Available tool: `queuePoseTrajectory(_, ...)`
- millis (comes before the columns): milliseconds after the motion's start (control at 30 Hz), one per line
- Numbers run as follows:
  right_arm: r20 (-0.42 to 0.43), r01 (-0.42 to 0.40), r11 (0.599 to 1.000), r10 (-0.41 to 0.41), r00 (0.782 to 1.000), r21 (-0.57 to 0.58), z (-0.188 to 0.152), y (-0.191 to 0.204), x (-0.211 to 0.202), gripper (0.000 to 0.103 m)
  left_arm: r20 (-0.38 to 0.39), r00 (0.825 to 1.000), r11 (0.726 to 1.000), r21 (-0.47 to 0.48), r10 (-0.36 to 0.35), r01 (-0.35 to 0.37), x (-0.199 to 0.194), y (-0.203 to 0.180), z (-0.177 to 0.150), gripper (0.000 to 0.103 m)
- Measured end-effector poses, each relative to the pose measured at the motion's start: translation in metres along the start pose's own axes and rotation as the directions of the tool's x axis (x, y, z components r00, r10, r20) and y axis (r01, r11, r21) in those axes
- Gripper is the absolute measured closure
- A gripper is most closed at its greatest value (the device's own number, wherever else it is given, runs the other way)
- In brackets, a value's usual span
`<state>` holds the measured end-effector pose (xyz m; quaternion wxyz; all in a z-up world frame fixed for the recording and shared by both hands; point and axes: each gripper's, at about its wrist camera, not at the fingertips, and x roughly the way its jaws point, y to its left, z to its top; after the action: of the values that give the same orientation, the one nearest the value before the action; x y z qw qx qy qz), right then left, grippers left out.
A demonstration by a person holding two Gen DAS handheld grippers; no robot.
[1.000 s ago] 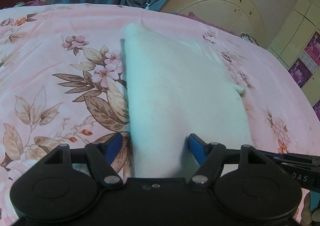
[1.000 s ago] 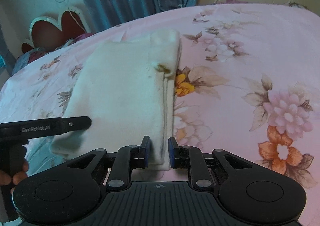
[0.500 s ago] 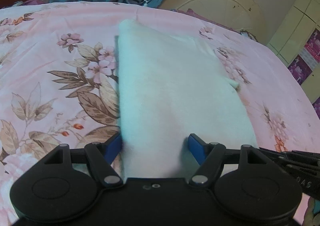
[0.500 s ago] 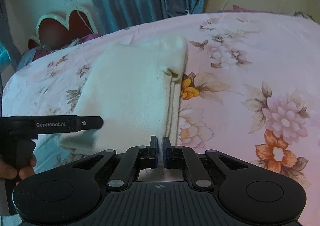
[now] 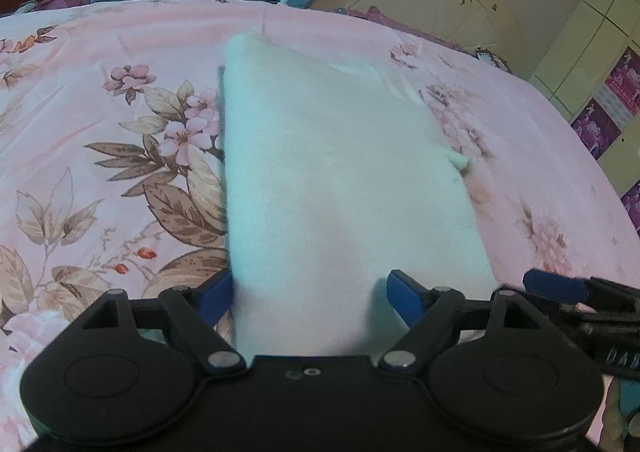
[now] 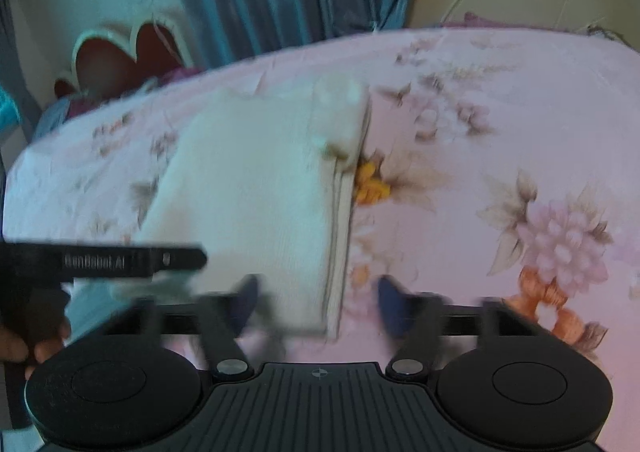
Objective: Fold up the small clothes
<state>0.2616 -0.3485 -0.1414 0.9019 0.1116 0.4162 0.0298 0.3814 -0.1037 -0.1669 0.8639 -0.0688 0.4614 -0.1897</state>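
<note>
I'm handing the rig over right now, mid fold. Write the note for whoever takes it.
Left gripper: open, jaws just widened, near edge of the white garment between them, not pinched.
Right gripper: open, jaws just opened off the garment's right near corner.
Garment: folded into a long strip, flat on the floral bedsheet, layered edges on its right side.
Done: lengthwise fold, released.
Left: probably one more fold across; your call.

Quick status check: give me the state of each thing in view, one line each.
Cloth: white, folded into a rectangle, lying flat on the bedsheet, layered edges along one side.
Left gripper: open, jaws just widened, cloth's near end between them, pads not pressing.
Right gripper: open, jaws just opened, cloth's near corner between them, released.
</note>
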Motion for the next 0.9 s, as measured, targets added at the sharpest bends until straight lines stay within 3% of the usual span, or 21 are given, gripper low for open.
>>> queuePoseTrajectory(167,0.025,-0.051,0.995,0.049,0.998,0.085,0.028,-0.010,0.007,0.036,0.072,0.997,0.999,-0.036,-0.003,0.006,-0.012,0.008,0.017,0.013)
queuePoseTrajectory(333,0.034,-0.095,0.980,0.091,0.995,0.173,0.060,-0.021,0.035,0.034,0.080,0.997,0.995,-0.101,0.021,-0.013,-0.003,0.025,0.041,0.012)
queuePoseTrajectory(433,0.041,-0.108,0.971,0.102,0.994,0.215,0.074,-0.027,0.053,0.017,0.077,0.997,0.990,-0.143,0.013,-0.002,0.008,0.036,0.052,0.012)
queuePoseTrajectory(467,0.042,-0.109,0.968,0.102,0.994,0.226,0.078,-0.029,0.059,0.017,0.076,0.997,0.988,-0.151,0.006,0.006,0.011,0.038,0.054,0.012)
queuePoseTrajectory(600,0.013,-0.100,0.961,0.100,0.995,0.257,0.089,-0.040,0.088,0.017,0.063,0.997,0.985,-0.167,-0.040,0.050,0.030,0.043,0.061,0.020)
queuePoseTrajectory(767,-0.027,-0.157,0.940,0.173,0.985,0.302,0.081,-0.052,0.113,0.017,0.061,0.993,0.976,-0.187,-0.099,0.109,0.046,0.044,0.062,0.022)
queuePoseTrajectory(800,-0.014,-0.169,0.941,0.182,0.983,0.294,0.080,-0.053,0.113,0.017,0.062,0.992,0.976,-0.185,-0.108,0.118,0.047,0.043,0.062,0.028)
queuePoseTrajectory(833,-0.013,-0.174,0.942,0.186,0.983,0.288,0.079,-0.053,0.113,0.019,0.060,0.991,0.975,-0.182,-0.119,0.128,0.048,0.043,0.062,0.031)
queuePoseTrajectory(900,-0.024,-0.204,0.935,0.220,0.975,0.291,0.077,-0.056,0.112,0.055,0.063,0.991,0.976,-0.177,-0.115,0.124,0.049,0.039,0.062,0.037)
